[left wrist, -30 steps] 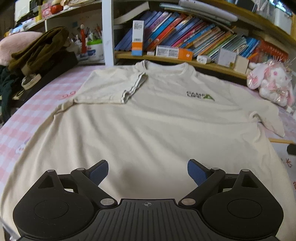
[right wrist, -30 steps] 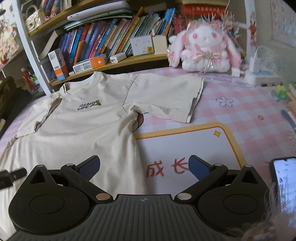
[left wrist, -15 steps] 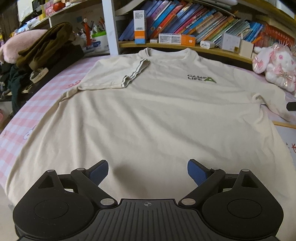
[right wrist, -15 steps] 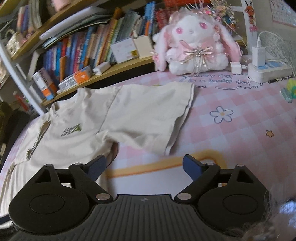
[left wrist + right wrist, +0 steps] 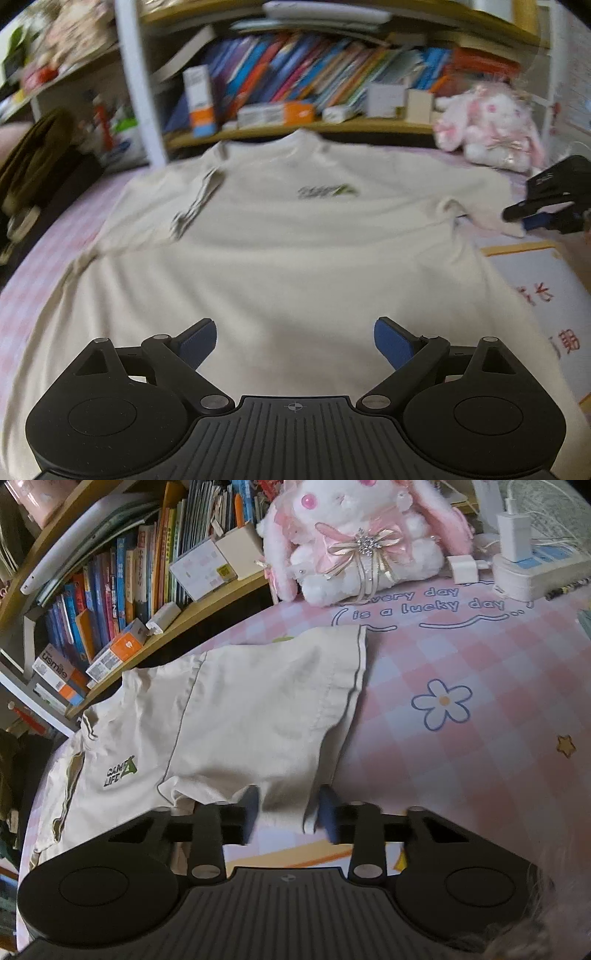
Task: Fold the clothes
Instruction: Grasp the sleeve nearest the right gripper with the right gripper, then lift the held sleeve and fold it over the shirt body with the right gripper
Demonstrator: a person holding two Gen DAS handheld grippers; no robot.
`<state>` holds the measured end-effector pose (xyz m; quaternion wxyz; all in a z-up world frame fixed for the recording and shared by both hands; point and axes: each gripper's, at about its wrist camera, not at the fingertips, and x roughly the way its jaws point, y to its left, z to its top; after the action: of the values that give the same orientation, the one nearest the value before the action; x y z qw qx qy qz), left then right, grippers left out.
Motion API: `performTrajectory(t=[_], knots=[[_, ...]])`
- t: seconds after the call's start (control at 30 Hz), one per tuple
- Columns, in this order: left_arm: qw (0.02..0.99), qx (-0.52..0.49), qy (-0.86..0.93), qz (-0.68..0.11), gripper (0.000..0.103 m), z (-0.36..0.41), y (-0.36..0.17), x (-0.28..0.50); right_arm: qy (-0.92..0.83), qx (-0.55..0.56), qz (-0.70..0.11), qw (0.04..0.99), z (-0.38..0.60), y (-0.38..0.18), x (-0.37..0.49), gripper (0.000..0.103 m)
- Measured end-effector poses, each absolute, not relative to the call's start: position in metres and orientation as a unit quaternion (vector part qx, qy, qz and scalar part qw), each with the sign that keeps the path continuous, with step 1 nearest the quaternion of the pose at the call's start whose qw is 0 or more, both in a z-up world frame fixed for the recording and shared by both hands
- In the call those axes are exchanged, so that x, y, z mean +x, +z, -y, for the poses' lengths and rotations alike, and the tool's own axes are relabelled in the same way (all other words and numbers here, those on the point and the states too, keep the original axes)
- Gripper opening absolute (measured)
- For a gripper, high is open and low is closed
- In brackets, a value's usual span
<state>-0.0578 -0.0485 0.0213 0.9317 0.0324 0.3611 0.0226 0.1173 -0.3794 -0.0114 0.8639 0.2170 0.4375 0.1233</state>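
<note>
A cream T-shirt (image 5: 288, 251) with a small green chest logo lies face up on the pink checked table, collar toward the bookshelf. Its left sleeve (image 5: 162, 206) is folded in over the chest. My left gripper (image 5: 294, 341) is open and empty above the shirt's lower body. My right gripper (image 5: 290, 812) is half closed, its blue pads astride the near corner of the right sleeve (image 5: 273, 709); whether they pinch the cloth is unclear. It also shows in the left wrist view (image 5: 532, 218) at the sleeve tip.
A bookshelf (image 5: 295, 92) lines the table's far edge. A pink plush rabbit (image 5: 354, 535) sits beyond the right sleeve, with a power strip and chargers (image 5: 524, 565) to its right. A dark clothes pile (image 5: 33, 158) lies at left. A white printed mat (image 5: 543, 291) lies at right.
My right gripper has moved forward to the right sleeve's near corner and its jaws have narrowed around it. My left gripper has shifted slightly; the view now blurs.
</note>
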Motion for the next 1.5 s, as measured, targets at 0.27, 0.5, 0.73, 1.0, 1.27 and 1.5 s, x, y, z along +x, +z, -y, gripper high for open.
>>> performTrajectory(t=[0.27, 0.5, 0.73, 1.0, 1.27, 1.5], knots=[[0.927, 0.031, 0.022, -0.372, 0.094, 0.055, 0.020, -0.053, 0.157, 0.248, -0.423, 0.857, 0.382, -0.001, 0.132, 0.006], [0.926, 0.022, 0.035, -0.376, 0.094, 0.047, 0.020, -0.057, 0.158, 0.281, -0.421, 0.848, 0.376, -0.002, 0.138, 0.006], [0.924, 0.018, 0.036, -0.381, 0.094, 0.043, 0.018, -0.057, 0.143, 0.331, -0.435, 0.825, 0.388, -0.016, 0.130, 0.013], [0.922, 0.019, 0.031, -0.385, 0.094, 0.044, 0.016, -0.054, 0.133, 0.375, -0.449, 0.800, 0.399, -0.030, 0.112, 0.038], [0.921, 0.025, 0.031, -0.388, 0.094, 0.042, 0.016, -0.058, 0.116, 0.413, -0.428, 0.795, 0.408, -0.041, 0.130, 0.039], [0.920, 0.015, 0.045, -0.389, 0.094, 0.031, 0.016, -0.062, 0.100, 0.365, -0.426, 0.822, 0.410, -0.038, 0.166, 0.012]])
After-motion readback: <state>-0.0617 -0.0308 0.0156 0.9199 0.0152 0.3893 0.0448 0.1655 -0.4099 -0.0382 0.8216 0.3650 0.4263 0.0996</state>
